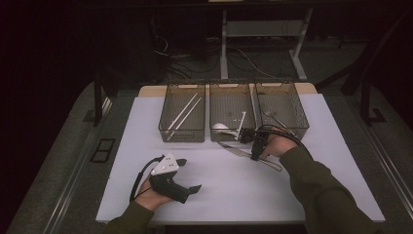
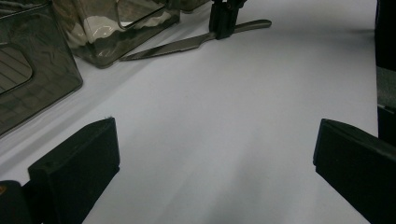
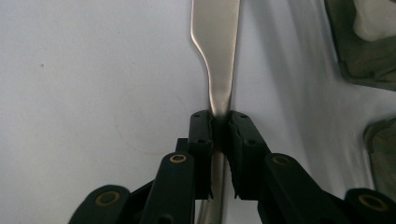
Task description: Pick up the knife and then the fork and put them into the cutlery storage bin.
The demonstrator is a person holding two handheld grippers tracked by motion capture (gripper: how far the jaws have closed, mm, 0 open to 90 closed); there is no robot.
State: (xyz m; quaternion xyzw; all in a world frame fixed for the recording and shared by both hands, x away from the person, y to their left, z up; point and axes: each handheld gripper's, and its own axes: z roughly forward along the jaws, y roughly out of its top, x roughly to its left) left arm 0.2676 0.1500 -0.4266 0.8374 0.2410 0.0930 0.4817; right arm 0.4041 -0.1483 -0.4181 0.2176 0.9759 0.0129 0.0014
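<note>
From the high view, the right gripper (image 1: 255,146) points down at the white table (image 1: 219,195). Its jaws are squeezed shut on a silver knife (image 1: 243,152). They pinch it near the middle, where the blade meets the handle. The blade sticks out to the left of the jaws and the handle sticks out to the right, under the person's hand. The knife lies flat on the table or very close to it. Just behind this gripper stand three see-through bins in a row. The middle bin (image 1: 232,97) is right behind the jaws and has white things in it. The left bin (image 1: 182,92) holds long white sticks. The right bin (image 1: 287,95) has something thin and shiny inside. The left gripper (image 1: 187,176) is well apart from the knife, nearer the person. Its jaws are wide open and hold nothing.

In the left gripper view, its two black jaws stand far apart at the bottom, with bare table (image 2: 224,140) between them. Far ahead of them lies the knife (image 2: 187,44), with the right gripper (image 2: 223,21) clamped on it. A bin (image 2: 93,42) sits ahead and to the left.

In the right gripper view, the two jaws press on the knife (image 3: 218,56) from both sides. The wide silver part runs straight ahead from the jaws. The narrow part goes back between them. A bin (image 3: 359,46) is off to the right.
</note>
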